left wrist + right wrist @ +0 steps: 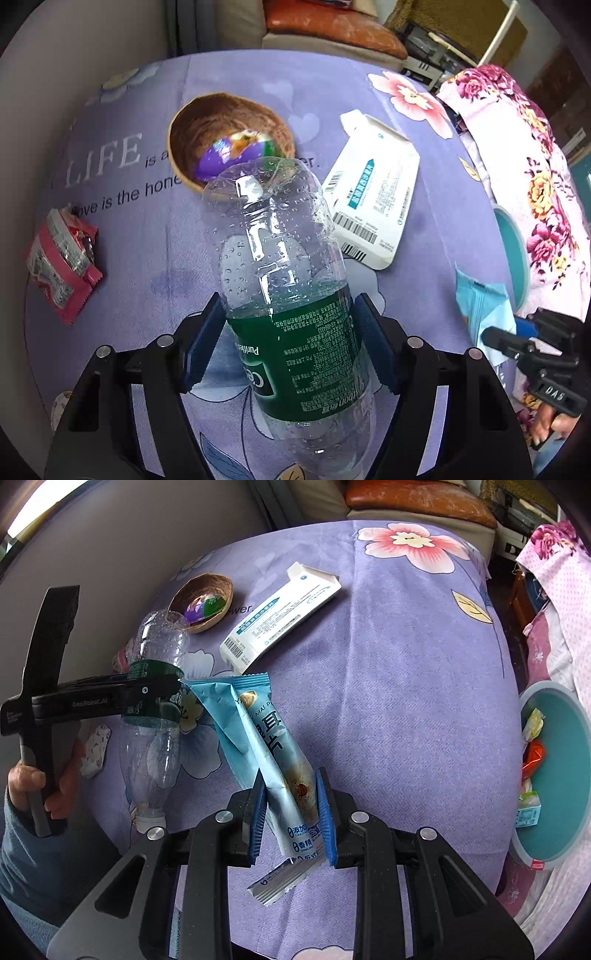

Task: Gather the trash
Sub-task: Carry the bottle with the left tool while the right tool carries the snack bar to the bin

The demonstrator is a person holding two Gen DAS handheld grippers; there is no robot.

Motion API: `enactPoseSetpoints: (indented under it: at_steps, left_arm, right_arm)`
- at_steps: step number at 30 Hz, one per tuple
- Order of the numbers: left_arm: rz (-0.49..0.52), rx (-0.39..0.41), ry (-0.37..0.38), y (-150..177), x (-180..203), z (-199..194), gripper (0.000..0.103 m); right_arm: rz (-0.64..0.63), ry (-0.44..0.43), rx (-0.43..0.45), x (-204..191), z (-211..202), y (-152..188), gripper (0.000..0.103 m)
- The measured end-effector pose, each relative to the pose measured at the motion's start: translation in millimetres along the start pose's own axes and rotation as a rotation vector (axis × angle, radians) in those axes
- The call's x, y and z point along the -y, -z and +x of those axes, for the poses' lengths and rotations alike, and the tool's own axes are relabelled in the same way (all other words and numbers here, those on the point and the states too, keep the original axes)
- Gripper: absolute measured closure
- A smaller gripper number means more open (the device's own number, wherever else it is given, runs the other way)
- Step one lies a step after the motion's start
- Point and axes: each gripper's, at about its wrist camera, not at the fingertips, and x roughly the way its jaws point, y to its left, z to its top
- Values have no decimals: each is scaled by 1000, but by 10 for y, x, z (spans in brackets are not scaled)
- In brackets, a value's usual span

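A purple cloth (pixel 406 686) printed with pink flowers and lettering covers the table. Beyond it, at twelve o'clock, stands a pale sofa (pixel 332 40) bearing an orange-brown cushion (pixel 332 26). At two o'clock a floral pink fabric (pixel 517 155) drapes over furniture. A plain grey wall (pixel 129 546) fills ten o'clock, with daylight, perhaps from a window (pixel 22 520), at its edge.

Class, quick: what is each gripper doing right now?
Left gripper: closed on the plastic bottle.
Right gripper: closed on the blue snack wrapper.

Bowl (pixel 229 147) lies left of the carton (pixel 373 199) on the cloth (pixel 166 266).
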Motion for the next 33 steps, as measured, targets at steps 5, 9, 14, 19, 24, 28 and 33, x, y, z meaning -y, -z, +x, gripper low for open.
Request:
enactPoseSetpoints:
  at_steps: [5, 9, 14, 19, 24, 28, 33]
  left_arm:
    - [30, 76, -33, 75, 159, -207, 32]
    - [48, 145, 0, 66, 357, -409, 32]
    - [82, 214, 34, -35, 717, -537, 32]
    - [116, 252, 56, -148, 1110, -545, 33]
    - [156, 266, 77, -228, 1449, -511, 33]
    - [199, 269, 109, -300, 1759, -480, 33]
    - [272, 284, 154, -447, 2300, -448, 33]
  right_arm:
    - [55, -4, 40, 206, -123, 15, 79]
    - [101, -1, 74, 387, -230, 37, 79]
    - [161, 1, 124, 627, -398, 84, 79]
    - [224, 2, 169, 879, -587, 177, 79]
    - [273, 6, 219, 1131, -756, 240, 79]
    - [323, 24, 258, 1354, -901, 274, 79]
    - [412, 70, 320, 1729, -1145, 371, 79]
